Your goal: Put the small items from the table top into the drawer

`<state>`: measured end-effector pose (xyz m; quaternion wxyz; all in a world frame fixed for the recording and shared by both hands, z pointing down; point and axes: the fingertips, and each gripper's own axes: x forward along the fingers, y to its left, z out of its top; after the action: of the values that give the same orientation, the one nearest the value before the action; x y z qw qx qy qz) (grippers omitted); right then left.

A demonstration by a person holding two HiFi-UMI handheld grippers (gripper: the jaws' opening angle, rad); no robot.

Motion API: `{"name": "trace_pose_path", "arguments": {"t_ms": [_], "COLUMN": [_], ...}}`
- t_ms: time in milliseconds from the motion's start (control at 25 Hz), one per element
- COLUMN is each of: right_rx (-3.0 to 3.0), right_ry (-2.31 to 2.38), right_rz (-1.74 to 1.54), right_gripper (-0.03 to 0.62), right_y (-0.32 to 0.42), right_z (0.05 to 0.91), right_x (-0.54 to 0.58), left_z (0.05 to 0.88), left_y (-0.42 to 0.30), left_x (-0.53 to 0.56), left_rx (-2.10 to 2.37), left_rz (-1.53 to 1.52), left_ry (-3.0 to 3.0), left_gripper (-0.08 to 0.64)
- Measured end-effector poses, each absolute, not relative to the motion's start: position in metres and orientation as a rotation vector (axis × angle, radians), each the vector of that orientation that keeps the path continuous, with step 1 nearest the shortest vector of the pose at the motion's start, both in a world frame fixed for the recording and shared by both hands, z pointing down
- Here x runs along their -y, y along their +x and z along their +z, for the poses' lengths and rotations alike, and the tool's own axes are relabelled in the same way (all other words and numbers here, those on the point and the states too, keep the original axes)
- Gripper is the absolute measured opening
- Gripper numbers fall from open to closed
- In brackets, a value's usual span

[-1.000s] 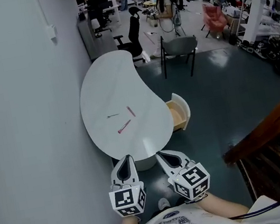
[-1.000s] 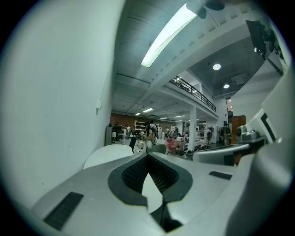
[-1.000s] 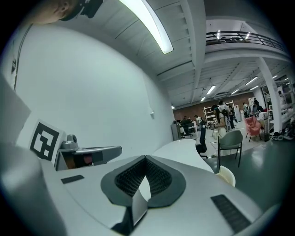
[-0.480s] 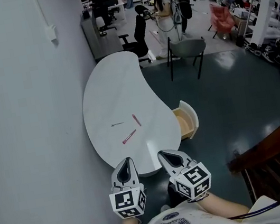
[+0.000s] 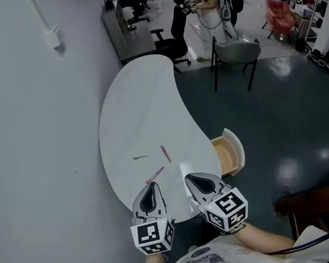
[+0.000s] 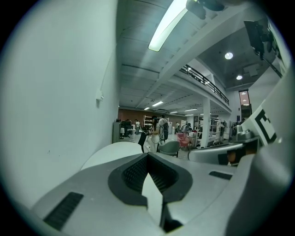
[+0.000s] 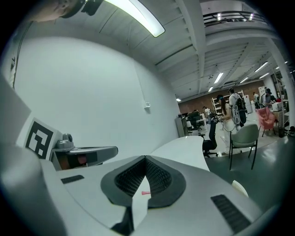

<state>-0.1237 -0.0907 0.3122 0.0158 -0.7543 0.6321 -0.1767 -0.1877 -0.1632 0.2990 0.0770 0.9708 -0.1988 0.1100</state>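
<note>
Grey wall [image 5: 29, 151] flanks the white table [image 5: 140, 100], which sits closer and larger than a second ago. The person has walked up, so the left gripper [image 5: 150, 190] and right gripper [image 5: 193, 181] now reach over its near edge instead of hanging short of it. Both pairs of fingers [image 6: 92, 189] are pressed together, holding nothing. The nearer pink stick [image 5: 155, 174] lies just ahead of the left gripper, with the farther pink stick [image 5: 165, 153] and a thin dark item [image 5: 139, 158] beyond, all untouched. The drawer [image 5: 228, 154] stands open at the table's right edge. With the approach looking nearly done, a first pick seems next.
</note>
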Motion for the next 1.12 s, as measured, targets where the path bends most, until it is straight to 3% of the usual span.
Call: {"name": "trace_pose_path", "arguments": {"t_ms": [560,1120], "right_rx": [-2.109,-2.106], "right_ry": [-2.223,-2.230], "right_rz": [-0.652,-0.762], "right_gripper": [0.020,0.020], "right_y": [-0.011,0.001], "right_z": [0.339,0.371], "right_x": [0.147,0.203], "left_z": [0.319,0.343], "left_y": [-0.090,-0.087], "left_x": [0.215,0.273], "left_rx": [0.781,0.798], "left_rz": [0.405,0.469], "left_ry": [2.841,2.795], "left_gripper": [0.023,0.023]}}
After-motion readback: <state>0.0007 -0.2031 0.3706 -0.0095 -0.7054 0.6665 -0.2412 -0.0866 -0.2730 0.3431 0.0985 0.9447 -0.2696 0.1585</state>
